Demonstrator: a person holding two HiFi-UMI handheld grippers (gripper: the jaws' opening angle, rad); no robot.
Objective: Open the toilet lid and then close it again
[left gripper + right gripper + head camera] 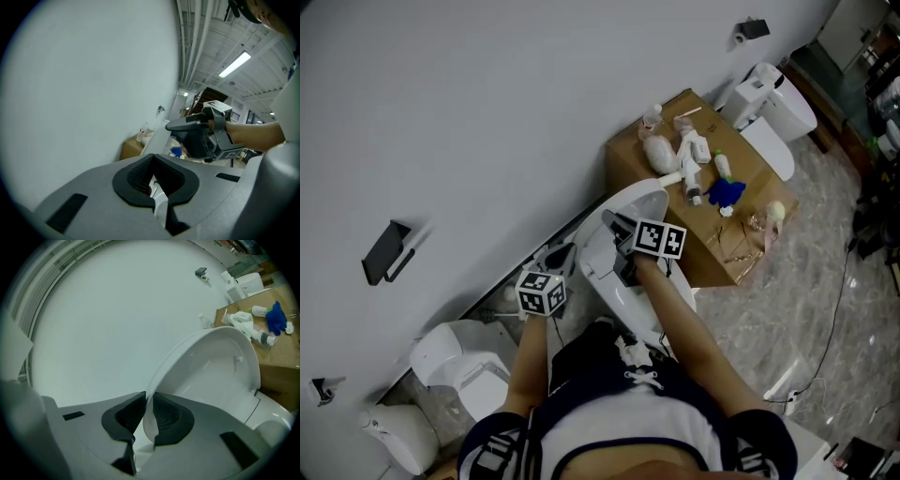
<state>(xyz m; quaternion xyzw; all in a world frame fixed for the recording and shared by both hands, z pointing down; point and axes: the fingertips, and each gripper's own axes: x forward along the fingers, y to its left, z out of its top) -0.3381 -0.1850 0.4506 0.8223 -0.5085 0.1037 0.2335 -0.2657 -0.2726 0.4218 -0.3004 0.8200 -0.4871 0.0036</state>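
- My right gripper (149, 398) has its jaws clamped on the thin front rim of the lid (213, 364). The rim stands on edge between the pads.
- From that grip the lid runs off toward 1 o'clock in the right gripper view. Its hollow underside faces 3 o'clock, and its hinge end sits down at 4 o'clock on the toilet (271, 425).
- The lid stands raised and tilted, neither flat on the toilet nor back against the wall (108, 324) at 10 o'clock.
- I judge the coming move must follow an arc about that hinge, with the rim kept in line with the jaws, or it may slip out.
- My left gripper (152, 165) has its jaws together on nothing. It faces the wall, with the right gripper at 2 o'clock.
- In the head view the left gripper sits at 8 o'clock of the right one, off the lid, so the right hand is nearer.
- A box (764, 173) stands just beside the toilet at 2 o'clock.
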